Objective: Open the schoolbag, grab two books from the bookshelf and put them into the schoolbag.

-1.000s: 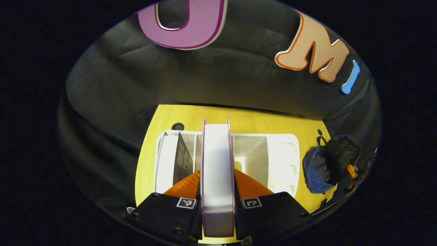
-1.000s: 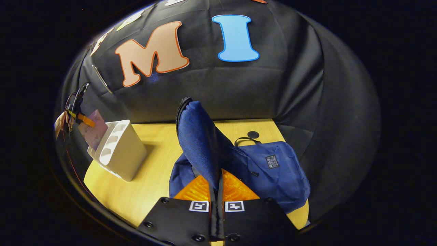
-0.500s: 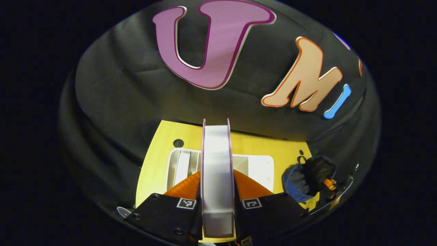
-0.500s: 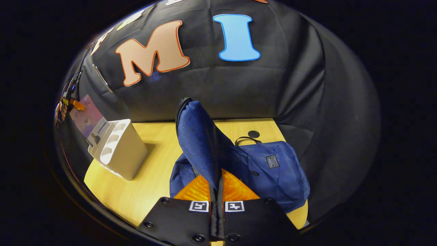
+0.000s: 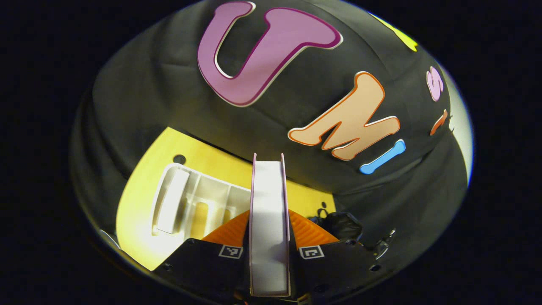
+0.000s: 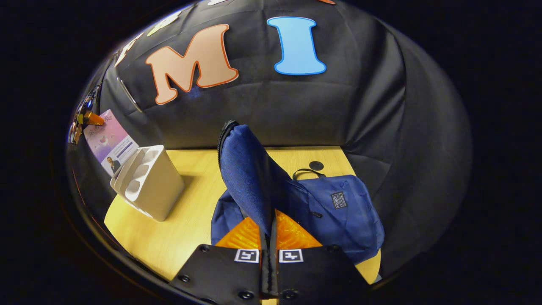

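1. Left gripper view: My left gripper (image 5: 269, 237) has both fingers (image 5: 230, 231) pressed on a book (image 5: 269, 220), one on each side. The book stands on its edge, and its long side runs straight away from me, the same way my fingers point. It is up in the air, clear of the white bookshelf (image 5: 190, 203). The bookshelf sits on the yellow bench (image 5: 139, 186), below and to the left of the book. Low on the right I can see a dark lump that I think is the schoolbag (image 5: 338, 224). So the bag lies to the right of my book, and I judge that is the way the book must go next.

2. Right gripper view: My right gripper (image 6: 269, 241) has both fingers (image 6: 243, 233) shut tight on a flap of the blue schoolbag (image 6: 334, 207). The flap (image 6: 245, 169) is pulled up tall, with the zip edge at the top. The rest of the bag lies flat on the bench (image 6: 186, 220), right by my fingers. Far to the left, past the white bookshelf (image 6: 150, 182), I see the book (image 6: 111, 144) held up by the other gripper (image 6: 87, 119). The book is well apart from the bag. The right hand is the one at the bag, so it holds the mouth up, I think. The left hand must bring the book across and turn it thin edge down to slip in beside the lifted flap.
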Demonstrator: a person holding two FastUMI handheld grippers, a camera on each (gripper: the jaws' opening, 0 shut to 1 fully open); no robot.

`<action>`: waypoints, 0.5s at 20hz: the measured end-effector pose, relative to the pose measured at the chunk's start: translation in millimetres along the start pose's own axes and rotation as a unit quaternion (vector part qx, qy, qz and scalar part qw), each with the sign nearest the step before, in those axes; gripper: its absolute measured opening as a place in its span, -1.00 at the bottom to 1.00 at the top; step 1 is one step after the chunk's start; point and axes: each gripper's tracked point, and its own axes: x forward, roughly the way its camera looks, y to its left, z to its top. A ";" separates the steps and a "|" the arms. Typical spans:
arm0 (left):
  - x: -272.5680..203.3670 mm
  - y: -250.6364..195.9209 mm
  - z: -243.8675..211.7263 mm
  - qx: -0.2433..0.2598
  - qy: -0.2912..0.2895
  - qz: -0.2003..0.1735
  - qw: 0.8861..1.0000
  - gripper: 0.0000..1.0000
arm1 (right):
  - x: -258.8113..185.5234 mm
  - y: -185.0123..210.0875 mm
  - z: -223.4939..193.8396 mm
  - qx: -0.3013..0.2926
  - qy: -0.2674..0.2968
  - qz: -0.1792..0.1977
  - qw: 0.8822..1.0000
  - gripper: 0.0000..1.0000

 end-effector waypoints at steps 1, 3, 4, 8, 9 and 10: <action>2.9 -4.7 -2.4 -0.012 0.000 -0.013 1.000 -0.32 | 0.1 0.0 -0.4 0.000 -0.001 0.000 1.000 -0.94; 13.7 -13.6 -10.4 -0.034 -0.001 -0.036 0.999 -0.34 | -0.2 0.0 -0.6 0.002 -0.002 0.002 1.000 -0.87; 20.4 -17.1 -13.8 -0.043 -0.004 -0.044 0.998 -0.33 | 0.0 0.5 -0.2 0.005 -0.002 0.003 1.000 -0.93; 51.7 -38.5 -40.8 -0.068 -0.004 -0.079 0.995 -0.34 | 0.4 0.2 -2.8 0.005 -0.005 0.005 1.000 -0.93; 59.7 -45.3 -50.5 -0.077 0.001 -0.090 0.993 -0.36 | -0.4 -0.2 -2.5 0.006 -0.006 0.005 1.000 -0.93; 68.8 -48.7 -62.3 -0.083 0.010 -0.096 0.992 -0.34 | -0.4 0.2 -2.2 0.008 -0.007 0.007 1.000 -0.93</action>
